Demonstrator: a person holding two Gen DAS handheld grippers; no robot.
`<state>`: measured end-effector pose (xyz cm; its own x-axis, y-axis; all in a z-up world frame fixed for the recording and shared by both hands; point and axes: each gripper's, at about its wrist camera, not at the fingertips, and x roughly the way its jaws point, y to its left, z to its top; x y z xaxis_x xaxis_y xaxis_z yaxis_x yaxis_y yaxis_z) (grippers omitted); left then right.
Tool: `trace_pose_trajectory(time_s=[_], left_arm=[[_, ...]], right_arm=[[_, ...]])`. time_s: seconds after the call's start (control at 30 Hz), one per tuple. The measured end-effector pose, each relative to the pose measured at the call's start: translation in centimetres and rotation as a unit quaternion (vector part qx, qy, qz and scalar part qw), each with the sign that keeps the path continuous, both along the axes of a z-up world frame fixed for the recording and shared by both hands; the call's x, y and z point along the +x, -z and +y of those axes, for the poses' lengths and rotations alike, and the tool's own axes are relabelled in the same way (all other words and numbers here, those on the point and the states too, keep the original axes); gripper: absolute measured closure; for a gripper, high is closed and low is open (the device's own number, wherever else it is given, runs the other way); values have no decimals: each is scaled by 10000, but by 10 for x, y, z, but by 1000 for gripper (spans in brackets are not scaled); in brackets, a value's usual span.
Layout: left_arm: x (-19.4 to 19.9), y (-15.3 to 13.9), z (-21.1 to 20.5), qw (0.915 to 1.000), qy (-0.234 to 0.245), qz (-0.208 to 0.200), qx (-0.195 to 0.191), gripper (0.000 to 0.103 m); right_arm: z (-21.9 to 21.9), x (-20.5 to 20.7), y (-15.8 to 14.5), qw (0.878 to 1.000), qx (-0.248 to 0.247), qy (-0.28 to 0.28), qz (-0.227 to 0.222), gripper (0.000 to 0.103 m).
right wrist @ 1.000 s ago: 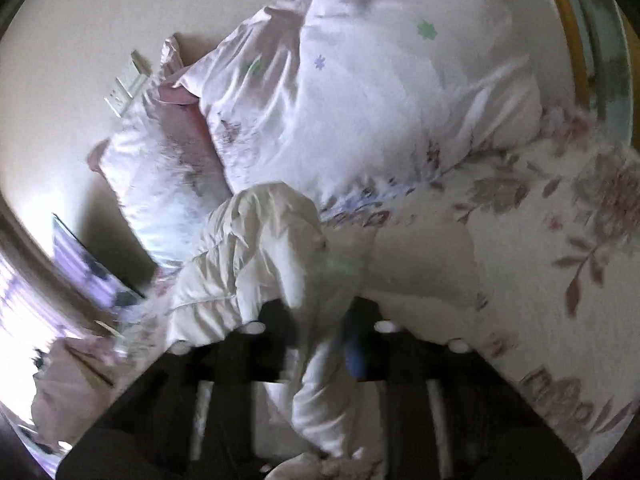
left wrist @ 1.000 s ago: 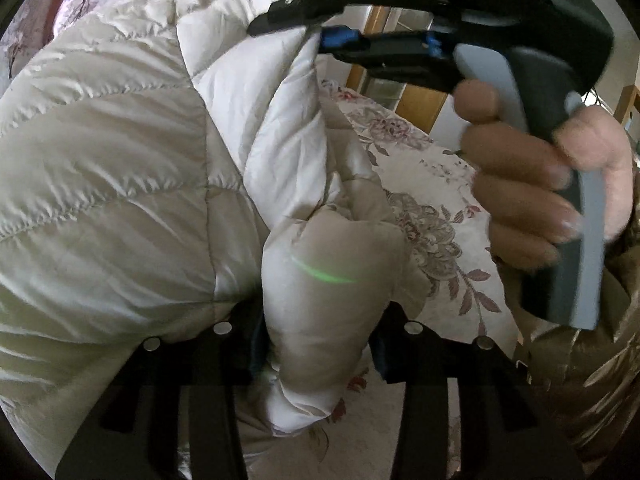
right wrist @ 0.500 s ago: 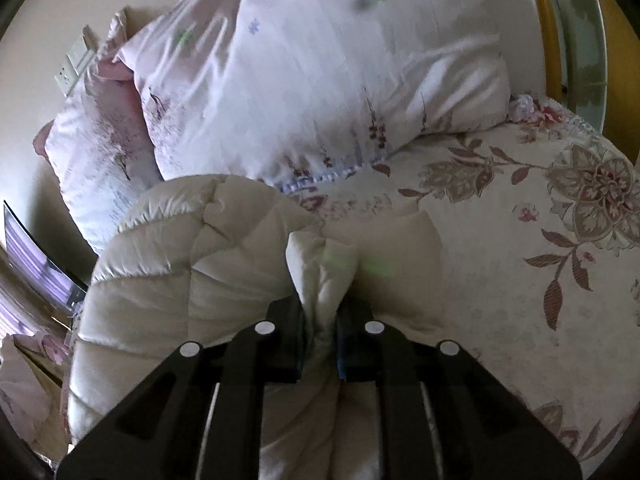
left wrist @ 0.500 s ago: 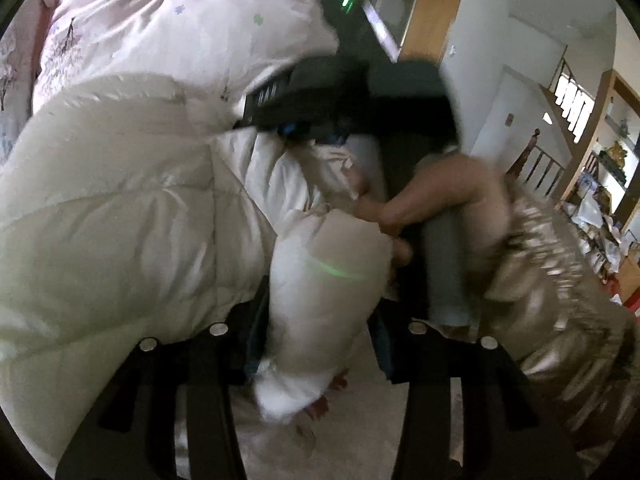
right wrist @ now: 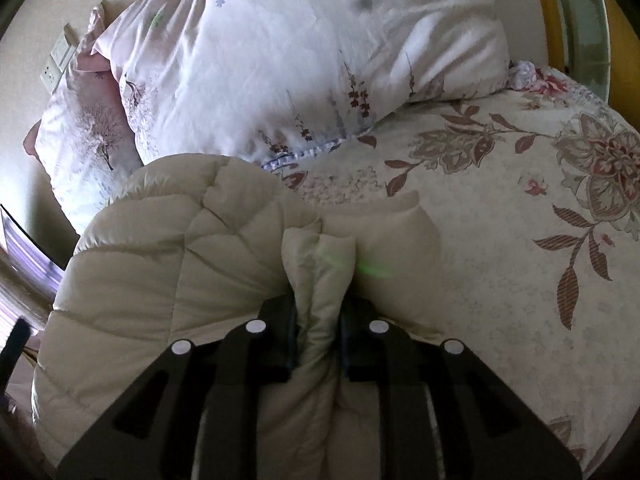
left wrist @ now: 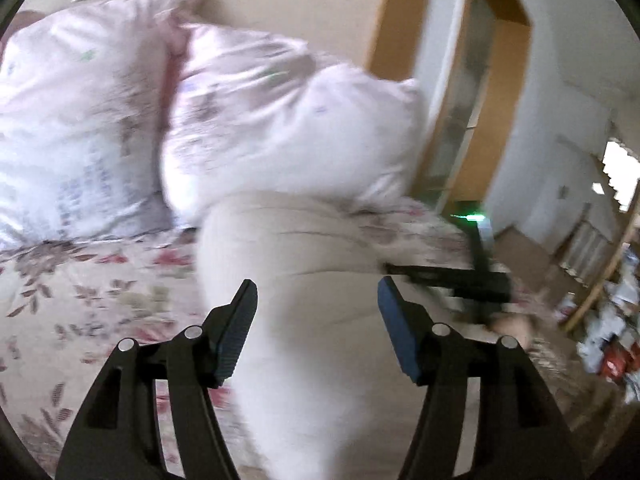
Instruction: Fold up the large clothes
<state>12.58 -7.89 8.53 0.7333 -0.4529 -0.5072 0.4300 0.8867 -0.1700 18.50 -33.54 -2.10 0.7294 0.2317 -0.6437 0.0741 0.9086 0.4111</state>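
On the bed with the cream floral bedspread (left wrist: 76,296), seen from the left wrist, the cream quilted puffer jacket (left wrist: 316,320) lies bunched near the head end, just in front of two pale pink flower-printed pillows (left wrist: 280,120). The left hand-held gripper (left wrist: 316,304) has its fingers apart and opening; the jacket shows between them but the pads do not press it. The right hand-held gripper (left wrist: 448,276) appears blurred at the jacket's right side.

From the right wrist, the right hand-held gripper (right wrist: 318,320) is clamped on a raised fold of the jacket (right wrist: 160,272), which rests on the bedspread (right wrist: 520,240) below the pillows (right wrist: 300,60), towards the bed's left side.
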Motion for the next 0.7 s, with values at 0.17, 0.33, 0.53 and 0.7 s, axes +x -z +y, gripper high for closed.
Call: trace_pose_trajectory(time_s=[0.17, 0.33, 0.53, 0.7], left_arm=[[29, 21, -1, 9989, -138, 427, 141, 40], [36, 43, -4, 9965, -116, 801, 200, 40], [49, 67, -10, 9914, -61, 1287, 211, 40], [51, 71, -9, 9906, -58, 1350, 214, 39]], right_arm=[[-4, 2, 2, 10000, 69, -32, 36, 87], [-8, 5, 4, 9999, 88, -9, 67, 87], [-18, -11, -8, 9998, 96, 197, 31, 60], [-44, -55, -25, 9964, 753, 258, -279, 47]])
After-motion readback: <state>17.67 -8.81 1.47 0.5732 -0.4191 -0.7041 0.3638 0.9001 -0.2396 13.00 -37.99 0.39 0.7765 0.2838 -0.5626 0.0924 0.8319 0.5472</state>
